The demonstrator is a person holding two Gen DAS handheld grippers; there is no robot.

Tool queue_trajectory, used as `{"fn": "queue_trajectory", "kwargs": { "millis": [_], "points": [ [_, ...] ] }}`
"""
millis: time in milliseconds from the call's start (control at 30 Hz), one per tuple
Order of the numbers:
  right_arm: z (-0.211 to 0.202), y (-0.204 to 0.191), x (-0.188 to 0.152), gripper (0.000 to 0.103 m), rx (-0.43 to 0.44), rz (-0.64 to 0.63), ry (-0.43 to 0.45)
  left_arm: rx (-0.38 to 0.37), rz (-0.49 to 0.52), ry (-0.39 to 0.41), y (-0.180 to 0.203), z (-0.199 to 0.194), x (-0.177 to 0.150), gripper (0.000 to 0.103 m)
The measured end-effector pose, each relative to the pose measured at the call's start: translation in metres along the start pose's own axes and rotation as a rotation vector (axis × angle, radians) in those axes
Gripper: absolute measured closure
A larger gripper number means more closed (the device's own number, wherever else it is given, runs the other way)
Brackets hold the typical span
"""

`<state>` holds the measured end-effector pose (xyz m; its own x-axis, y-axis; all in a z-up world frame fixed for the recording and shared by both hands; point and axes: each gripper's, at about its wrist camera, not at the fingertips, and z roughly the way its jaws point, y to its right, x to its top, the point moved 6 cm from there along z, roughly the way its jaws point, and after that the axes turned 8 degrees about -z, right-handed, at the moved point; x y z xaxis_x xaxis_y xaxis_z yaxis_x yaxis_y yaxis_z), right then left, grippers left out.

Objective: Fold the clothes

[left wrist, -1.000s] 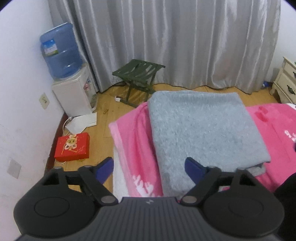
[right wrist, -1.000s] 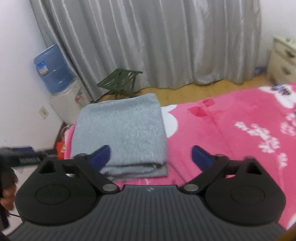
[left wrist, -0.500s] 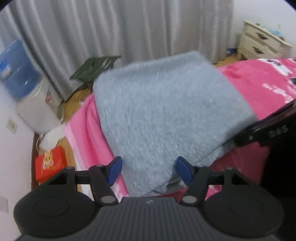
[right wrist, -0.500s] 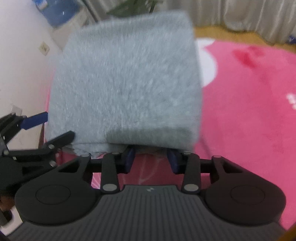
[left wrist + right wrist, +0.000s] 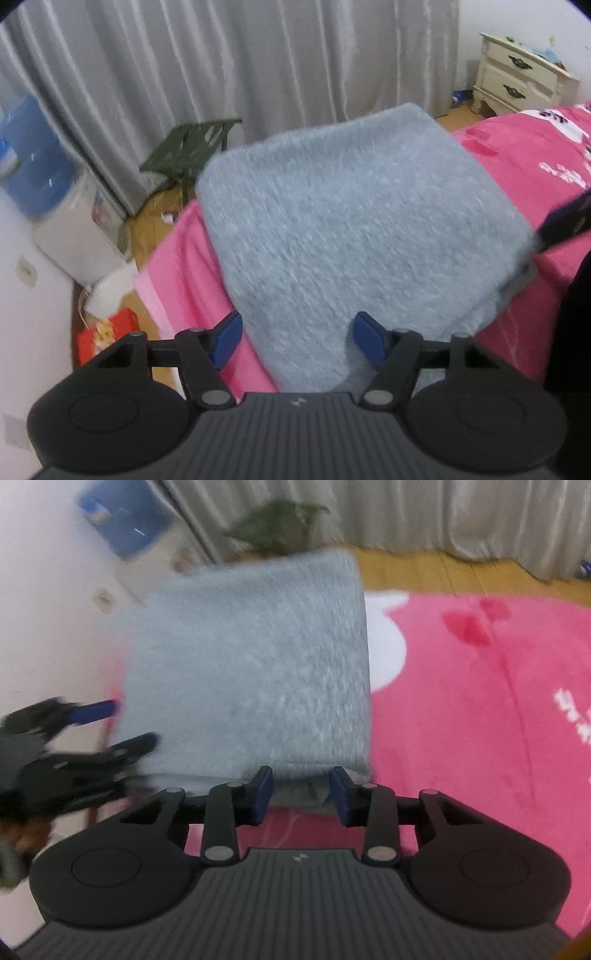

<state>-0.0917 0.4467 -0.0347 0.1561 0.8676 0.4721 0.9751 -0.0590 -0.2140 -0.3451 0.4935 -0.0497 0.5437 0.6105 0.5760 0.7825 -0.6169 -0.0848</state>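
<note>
1. Where the pink blanket point(image 5: 517, 158) covers the bed, a grey folded cloth point(image 5: 351, 229) is seen lying on top, near the bed's corner.
2. The left gripper point(image 5: 299, 339) is set astride the cloth's near left corner. Its jaws have just been closing in and then easing slightly wider; they stand apart with the corner between them, and no clamp on the fabric is made out.
3. The right gripper point(image 5: 301, 794) is placed at the cloth's near right corner. Its jaws have just been closing, and bunched grey layers are pinched between the blue pads point(image 5: 262, 794).
4. The cloth's nearest edge is hidden behind the black gripper bodies in both views, and much of the right wrist view is blurred.
5. A dark part of the right gripper is seen cutting in from the right of the left wrist view, at the cloth's far side.
6. Beyond the bed, a grey curtain point(image 5: 258, 55) is hung across the back wall, with a green stool point(image 5: 188, 147) standing before it on the wooden floor point(image 5: 443, 568).
7. A white water dispenser point(image 5: 74, 221) topped by a blue bottle point(image 5: 26, 155) is set against the left wall, and a red box point(image 5: 107, 332) is lying on the floor near it.
8. A cream nightstand point(image 5: 517, 81) is placed at the far right, beside the bed.
</note>
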Motion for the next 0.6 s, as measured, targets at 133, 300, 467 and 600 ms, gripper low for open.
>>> {"fn": "queue_trajectory", "kwargs": {
  "millis": [133,300,467,600],
  "points": [
    [-0.029,0.02,0.033,0.068,-0.032,0.044,0.126,-0.012,0.023,0.1,-0.001,-0.012,0.025,0.035],
    [0.054,0.024,0.031,0.068,-0.058,0.019,-0.073,0.052,0.061,-0.003,0.006,0.031,0.025,0.031],
    [0.041,0.04,0.014,0.068,-0.025,0.049,-0.062,0.012,0.04,0.036,0.0,0.019,0.028,0.035],
    [0.008,0.054,0.052,0.068,-0.063,0.02,0.135,-0.024,0.065,0.194,0.008,0.001,0.067,0.031]
  ]
}}
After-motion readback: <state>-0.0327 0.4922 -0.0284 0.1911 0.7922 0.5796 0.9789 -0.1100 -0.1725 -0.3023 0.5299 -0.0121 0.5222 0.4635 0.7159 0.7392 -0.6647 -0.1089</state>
